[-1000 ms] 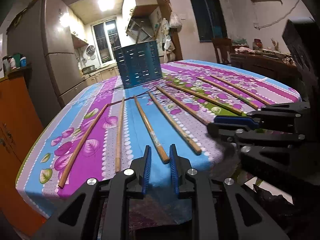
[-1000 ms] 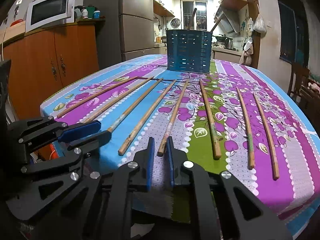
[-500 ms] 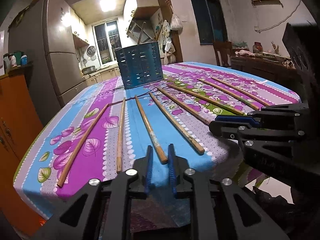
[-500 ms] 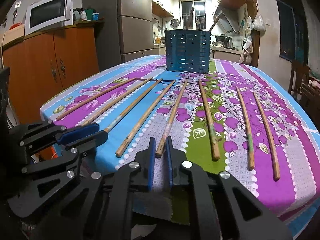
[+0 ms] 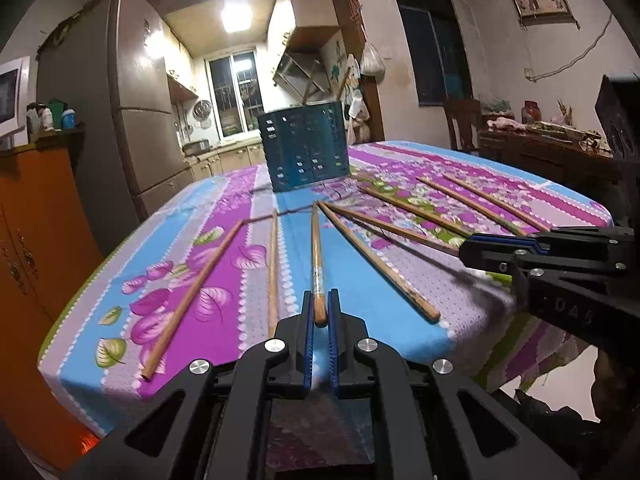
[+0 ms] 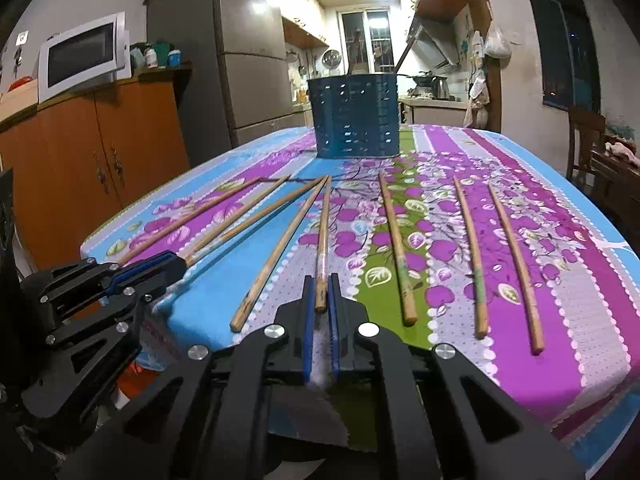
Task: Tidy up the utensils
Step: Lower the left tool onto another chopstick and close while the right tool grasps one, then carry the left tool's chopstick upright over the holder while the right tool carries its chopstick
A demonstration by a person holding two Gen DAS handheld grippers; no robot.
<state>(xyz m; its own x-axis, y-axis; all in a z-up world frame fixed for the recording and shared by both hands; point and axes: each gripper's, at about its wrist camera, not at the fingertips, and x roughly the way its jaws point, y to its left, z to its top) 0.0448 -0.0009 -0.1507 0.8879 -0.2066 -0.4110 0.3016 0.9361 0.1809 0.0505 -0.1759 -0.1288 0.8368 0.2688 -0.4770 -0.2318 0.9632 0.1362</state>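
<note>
We look low from the table's (image 5: pixel 400 344) near edge toward the blue holder (image 5: pixel 304 148) at its far edge. Both views share it.

I am seeing worn, matt wooden chopsticks (image 6: pixel 467 256) lying on a printed, woven-looking tablecloth (image 6: pixel 552 280), a perforated blue plastic-looking holder (image 6: pixel 356 120) catching a dull sheen, and matt black plastic gripper bodies carrying shiny metal screws (image 5: pixel 368 345).

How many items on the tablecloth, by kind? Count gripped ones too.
Wooden chopsticks: 8
Blue utensil holder: 1
Total: 9
</note>
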